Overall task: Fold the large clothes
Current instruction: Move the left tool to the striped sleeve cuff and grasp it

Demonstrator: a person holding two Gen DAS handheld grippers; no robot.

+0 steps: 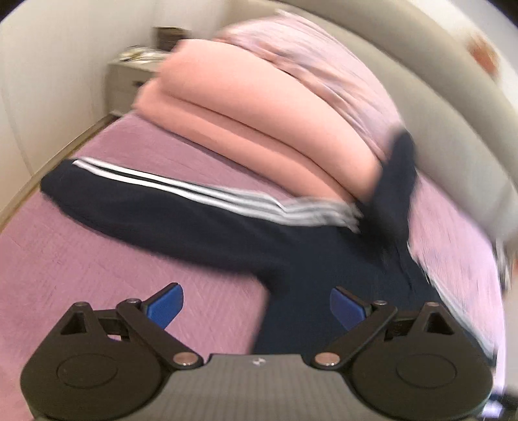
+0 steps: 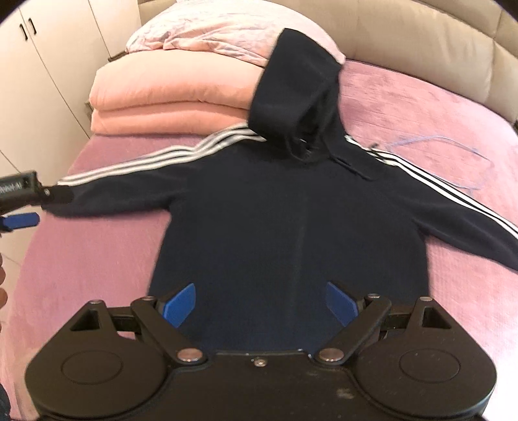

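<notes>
Purple bedspread [image 2: 421, 107], hoodie [image 2: 291, 220] spread flat mid-bed. Soft, limp, bulky; best taken at a cuff or hem corner. Left gripper [image 1: 256, 307] and right gripper [image 2: 260, 306] both gape wide, empty.

place: home bedroom | signs: bed [image 2: 421, 107], pillow [image 2: 200, 29], wardrobe [image 2: 58, 48], nightstand [image 1: 124, 84]
</notes>
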